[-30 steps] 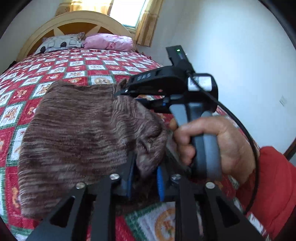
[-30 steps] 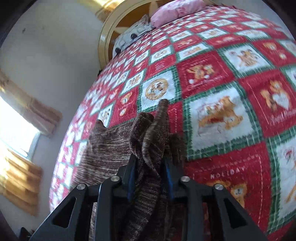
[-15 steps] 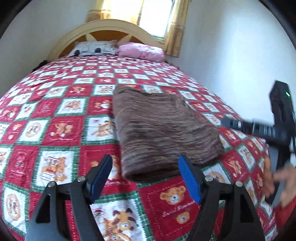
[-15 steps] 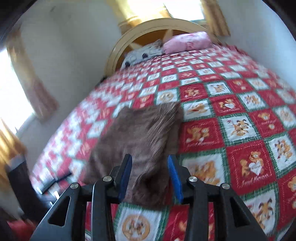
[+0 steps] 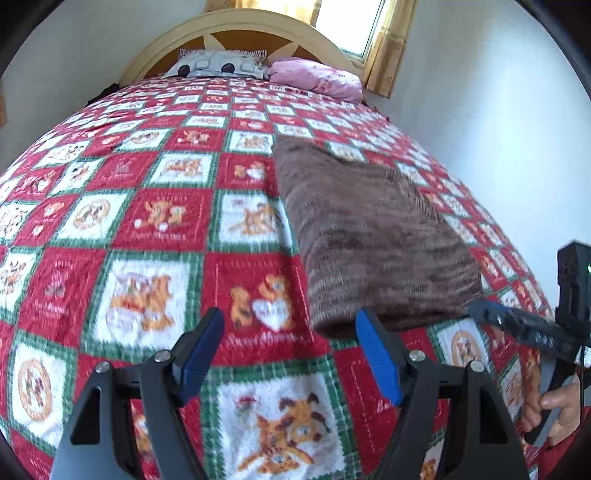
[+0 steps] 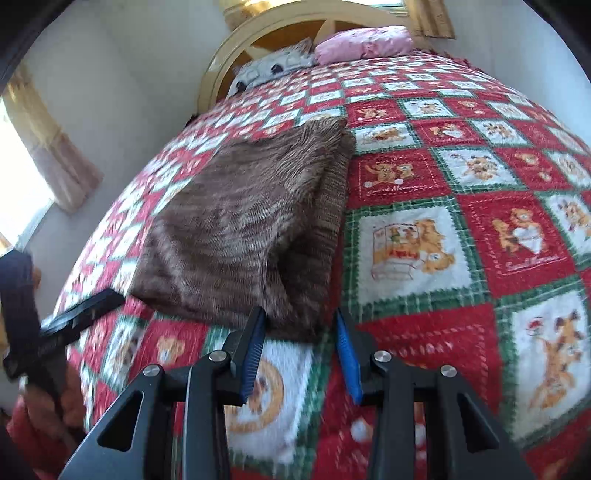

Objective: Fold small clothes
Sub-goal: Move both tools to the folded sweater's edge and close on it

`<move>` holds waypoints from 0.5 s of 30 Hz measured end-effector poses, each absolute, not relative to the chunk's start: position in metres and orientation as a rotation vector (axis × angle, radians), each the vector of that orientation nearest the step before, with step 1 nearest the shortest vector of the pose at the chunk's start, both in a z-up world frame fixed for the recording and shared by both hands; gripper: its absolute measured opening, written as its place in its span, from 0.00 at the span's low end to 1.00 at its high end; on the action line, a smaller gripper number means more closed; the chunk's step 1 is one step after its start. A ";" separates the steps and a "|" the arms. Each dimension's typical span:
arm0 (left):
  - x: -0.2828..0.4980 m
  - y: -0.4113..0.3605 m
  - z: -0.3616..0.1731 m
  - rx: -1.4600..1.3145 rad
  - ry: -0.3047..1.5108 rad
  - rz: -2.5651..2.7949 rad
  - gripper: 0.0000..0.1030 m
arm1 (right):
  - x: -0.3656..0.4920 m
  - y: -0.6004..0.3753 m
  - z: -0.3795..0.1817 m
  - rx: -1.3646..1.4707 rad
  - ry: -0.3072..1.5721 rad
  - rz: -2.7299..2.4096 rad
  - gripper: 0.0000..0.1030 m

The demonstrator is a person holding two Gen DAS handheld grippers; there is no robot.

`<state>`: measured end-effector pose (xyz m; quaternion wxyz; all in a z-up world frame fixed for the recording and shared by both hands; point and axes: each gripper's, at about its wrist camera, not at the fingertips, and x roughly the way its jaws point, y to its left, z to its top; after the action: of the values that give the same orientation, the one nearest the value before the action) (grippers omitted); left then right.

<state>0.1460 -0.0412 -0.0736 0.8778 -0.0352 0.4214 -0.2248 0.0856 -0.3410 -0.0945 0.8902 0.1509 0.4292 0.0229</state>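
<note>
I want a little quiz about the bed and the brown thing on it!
1. True or false: the brown sweater lies folded on the quilt.
2. What is between the blue pads of the left hand-held gripper? A) the sweater B) nothing C) a pillow
3. What colour is the pillow nearest the window?

Key: 1 true. 2 B. 3 pink.

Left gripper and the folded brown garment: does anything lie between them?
Nothing but bare quilt. In the left wrist view, the open left gripper sits just short of the folded brown garment.
</note>
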 end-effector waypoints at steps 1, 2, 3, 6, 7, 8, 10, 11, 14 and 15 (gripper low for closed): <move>0.151 -0.041 -0.068 -0.083 0.862 -0.474 0.74 | 0.083 -0.344 -0.083 0.303 0.863 0.045 0.38; 0.158 -0.042 -0.061 -0.091 0.840 -0.474 0.74 | 0.082 -0.346 -0.072 0.303 0.821 0.043 0.38; 0.164 -0.045 -0.056 -0.095 0.824 -0.472 0.74 | 0.082 -0.349 -0.057 0.309 0.762 0.046 0.38; 0.190 -0.069 -0.040 -0.107 0.787 -0.492 0.74 | 0.104 -0.354 -0.028 0.315 0.661 0.068 0.38; 0.196 -0.078 -0.041 -0.095 0.783 -0.503 0.74 | 0.116 -0.352 -0.027 0.312 0.665 0.071 0.38; 0.202 -0.089 -0.043 -0.069 0.783 -0.495 0.74 | 0.131 -0.348 -0.030 0.315 0.680 0.082 0.38; 0.212 -0.109 -0.057 0.013 0.811 -0.436 0.73 | 0.160 -0.338 -0.046 0.321 0.735 0.102 0.31; 0.212 -0.112 -0.065 0.031 0.829 -0.431 0.73 | 0.171 -0.331 -0.056 0.298 0.772 0.098 0.29; 0.201 -0.110 -0.092 0.059 0.875 -0.434 0.75 | 0.190 -0.321 -0.095 0.228 0.883 0.033 0.29; 0.197 -0.109 -0.101 0.082 0.887 -0.431 0.76 | 0.190 -0.324 -0.101 0.238 0.872 0.023 0.29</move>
<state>0.1966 -0.1089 -0.1006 0.8801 0.0394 0.4255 -0.2069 0.1896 -0.3241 -0.1007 0.8996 0.1149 0.4213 0.0112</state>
